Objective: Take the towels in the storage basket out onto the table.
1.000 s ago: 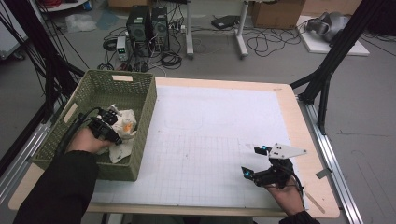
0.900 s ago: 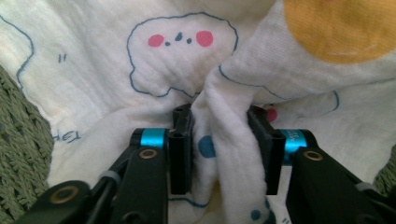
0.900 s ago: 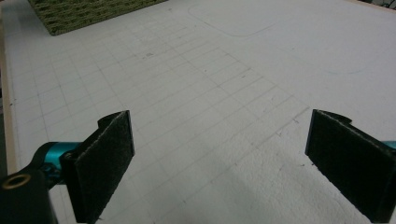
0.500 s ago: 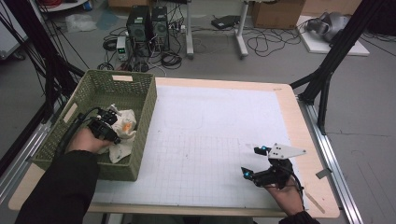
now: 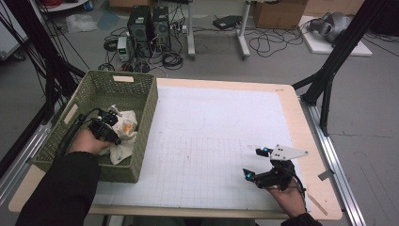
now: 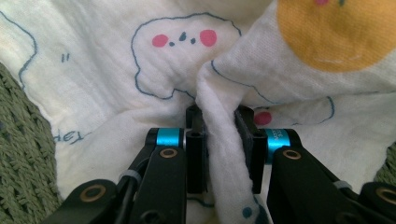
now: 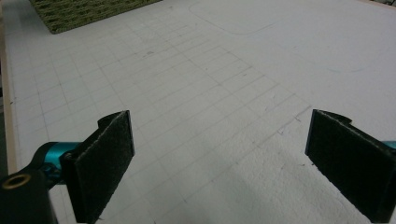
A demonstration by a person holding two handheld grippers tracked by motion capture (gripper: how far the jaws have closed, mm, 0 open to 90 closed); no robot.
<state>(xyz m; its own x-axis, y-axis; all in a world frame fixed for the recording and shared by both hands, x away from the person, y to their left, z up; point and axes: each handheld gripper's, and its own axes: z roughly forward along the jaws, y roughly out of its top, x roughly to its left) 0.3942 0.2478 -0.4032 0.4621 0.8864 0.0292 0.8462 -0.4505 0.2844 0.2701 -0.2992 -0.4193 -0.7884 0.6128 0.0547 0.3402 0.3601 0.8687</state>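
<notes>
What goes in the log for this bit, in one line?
left gripper: shut on cloth | cloth: in green basket | right gripper: open, over white mat

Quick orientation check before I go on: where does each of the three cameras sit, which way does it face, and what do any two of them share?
High view: above the person's side, looking forward and down on the table; both forearms, left tool, right tool.
Left gripper view: on the left tool, facing the printed cloth pinched between its jaws.
Right gripper view: on the right tool, jaws wide apart, facing the white grid mat.
Shared: the green basket shows in the high view and, as a corner, in the right gripper view.
</notes>
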